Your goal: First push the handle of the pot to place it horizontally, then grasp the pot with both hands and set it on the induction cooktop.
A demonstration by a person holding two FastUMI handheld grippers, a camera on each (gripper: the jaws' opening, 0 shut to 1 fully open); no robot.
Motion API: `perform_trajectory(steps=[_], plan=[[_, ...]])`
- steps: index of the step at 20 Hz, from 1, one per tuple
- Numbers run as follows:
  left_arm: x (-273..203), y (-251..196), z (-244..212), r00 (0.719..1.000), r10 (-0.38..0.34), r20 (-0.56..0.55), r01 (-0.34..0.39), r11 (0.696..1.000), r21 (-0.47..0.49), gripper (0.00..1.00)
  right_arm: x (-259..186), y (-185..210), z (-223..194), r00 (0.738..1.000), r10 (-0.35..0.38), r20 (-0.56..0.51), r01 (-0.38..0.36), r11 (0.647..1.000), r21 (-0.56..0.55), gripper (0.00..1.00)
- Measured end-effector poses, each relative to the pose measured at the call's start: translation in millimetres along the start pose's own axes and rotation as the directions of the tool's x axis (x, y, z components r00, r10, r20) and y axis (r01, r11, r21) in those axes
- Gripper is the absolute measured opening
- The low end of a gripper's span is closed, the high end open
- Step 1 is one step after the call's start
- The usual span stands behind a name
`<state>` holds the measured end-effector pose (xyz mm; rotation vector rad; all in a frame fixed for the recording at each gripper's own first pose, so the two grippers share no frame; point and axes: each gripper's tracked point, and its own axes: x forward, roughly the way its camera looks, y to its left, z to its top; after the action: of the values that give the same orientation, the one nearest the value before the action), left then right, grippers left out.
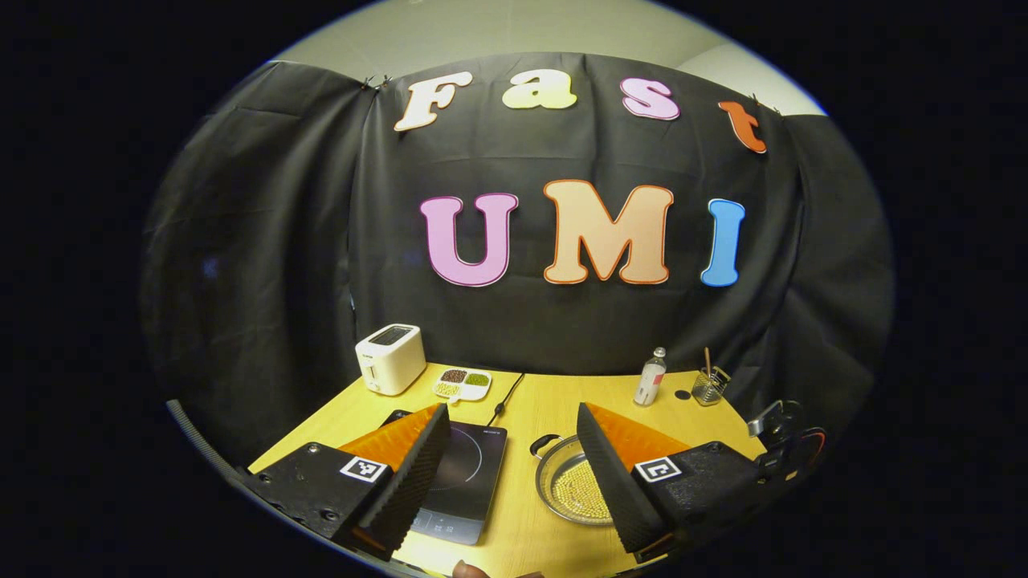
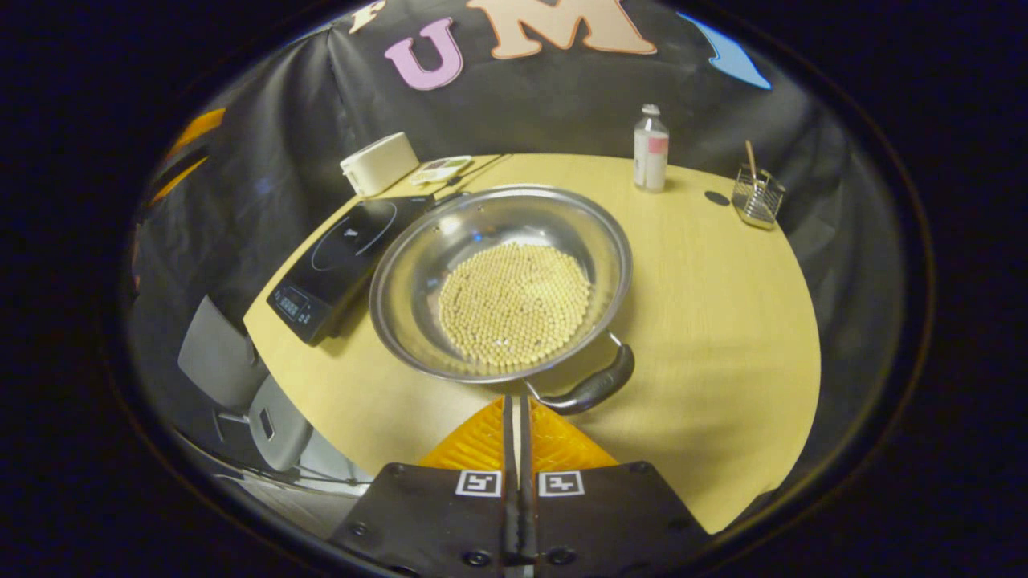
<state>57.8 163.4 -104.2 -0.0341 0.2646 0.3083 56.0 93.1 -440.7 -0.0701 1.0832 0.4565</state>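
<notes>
The steel pot (image 2: 498,281), with a layer of pale beans on its bottom, stands on the wooden table just right of the black induction cooktop (image 2: 337,257). Its near black handle (image 2: 594,389) points toward me and a little to the right. My right gripper (image 2: 516,399) is shut on nothing, its tips right at the pot's near rim beside the left end of that handle. My left gripper (image 1: 514,413) hangs open above the table's front. One finger is over the cooktop (image 1: 470,474), the other over the pot (image 1: 566,482), whose far handle (image 1: 544,443) shows.
A white toaster (image 2: 377,163) and a small divided dish (image 2: 440,167) stand at the back left. A bottle (image 2: 650,148) and a wire holder (image 2: 755,197) stand at the back right. A cable (image 1: 506,397) runs back from the cooktop. A grey chair (image 2: 241,377) sits below the table's left edge.
</notes>
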Motion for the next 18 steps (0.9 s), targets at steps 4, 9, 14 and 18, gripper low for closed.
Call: perform_trajectory(steps=[4, 9, 14, 18], plan=[[-5, 0, 0, 1.000, 0.004, 0.007, -0.004, 1.000, -0.001, 0.94, 9, -4, -7, 0.999, -0.003, -0.044, 0.002, 1.000, -0.016, 0.03], [-12, 7, -1, 1.000, 0.025, 0.008, -0.025, 1.000, 0.002, 0.96, 13, -9, -9, 0.997, -0.005, -0.074, 0.004, 1.000, -0.019, 0.03], [-16, 14, -6, 0.999, 0.044, 0.001, -0.044, 0.999, -0.007, 0.96, 15, -18, -6, 0.997, -0.014, -0.081, 0.015, 1.000, 0.006, 0.00], [-18, 16, -6, 0.999, 0.051, 0.001, -0.051, 0.999, 0.001, 0.96, 16, -28, -2, 0.996, -0.023, -0.085, 0.024, 1.000, 0.016, 0.00]])
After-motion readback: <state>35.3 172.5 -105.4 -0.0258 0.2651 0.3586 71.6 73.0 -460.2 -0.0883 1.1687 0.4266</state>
